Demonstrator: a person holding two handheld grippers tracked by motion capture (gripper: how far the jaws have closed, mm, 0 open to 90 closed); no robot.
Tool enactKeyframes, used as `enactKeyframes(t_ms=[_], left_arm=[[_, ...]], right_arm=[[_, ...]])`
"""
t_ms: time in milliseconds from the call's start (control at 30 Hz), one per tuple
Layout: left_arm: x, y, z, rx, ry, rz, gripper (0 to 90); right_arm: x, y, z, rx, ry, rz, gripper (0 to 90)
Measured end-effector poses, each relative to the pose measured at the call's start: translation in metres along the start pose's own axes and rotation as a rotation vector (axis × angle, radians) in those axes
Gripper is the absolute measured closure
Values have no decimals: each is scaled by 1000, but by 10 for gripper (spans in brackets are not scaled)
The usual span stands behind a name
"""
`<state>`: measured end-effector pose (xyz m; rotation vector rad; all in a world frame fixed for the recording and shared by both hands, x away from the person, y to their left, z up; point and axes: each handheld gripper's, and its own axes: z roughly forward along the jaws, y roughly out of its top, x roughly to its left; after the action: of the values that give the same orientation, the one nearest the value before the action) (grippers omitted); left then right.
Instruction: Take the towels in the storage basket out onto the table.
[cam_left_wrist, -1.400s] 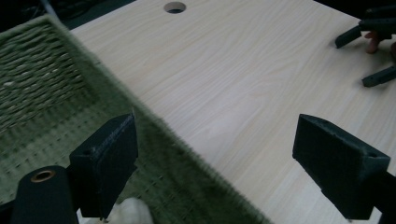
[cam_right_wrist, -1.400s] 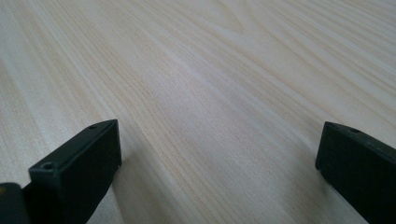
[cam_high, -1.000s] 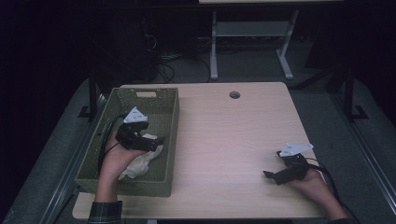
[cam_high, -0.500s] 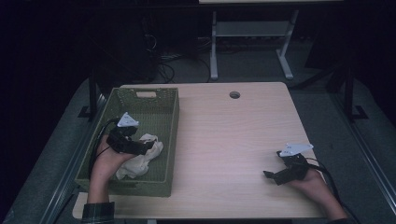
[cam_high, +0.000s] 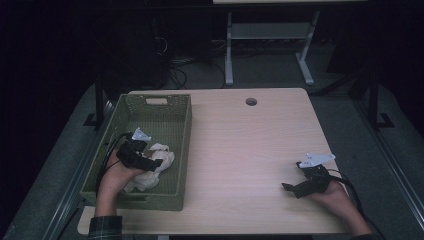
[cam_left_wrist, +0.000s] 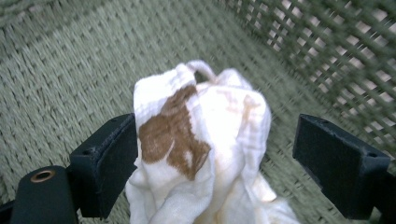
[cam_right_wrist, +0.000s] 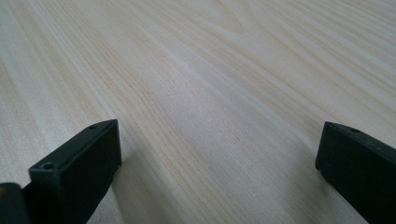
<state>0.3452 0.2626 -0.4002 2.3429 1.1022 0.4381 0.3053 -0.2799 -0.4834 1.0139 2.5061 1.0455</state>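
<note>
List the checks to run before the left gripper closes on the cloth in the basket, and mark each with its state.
1. Left gripper open: ok, its fingers stand wide apart.
2. Cloth between those fingers: ok, the white cloth with the brown stain sits in the gap, close against one finger.
3. Cloth inside the green basket: ok, it lies on the woven floor near the wall.
4. Fingers free of the basket weave: cannot tell, the tips are out of frame.
5. Right gripper out of the way: ok, it is open over the bare table, far from the basket.
</note>
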Motion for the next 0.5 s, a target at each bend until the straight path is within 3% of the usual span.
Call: enactKeyframes(t_ms=[167,333,500], left_arm=[[1,-3,7,34,-15,-6,134],[-1,-5,18,126,-27,-9,136],[-2,-7,25,175,-22,-13,136]], right_arm=[[0,0,0,-1,0,0,0],[0,0,0,-2,-1,1,0],[0,0,0,-1,-2,-4,0]])
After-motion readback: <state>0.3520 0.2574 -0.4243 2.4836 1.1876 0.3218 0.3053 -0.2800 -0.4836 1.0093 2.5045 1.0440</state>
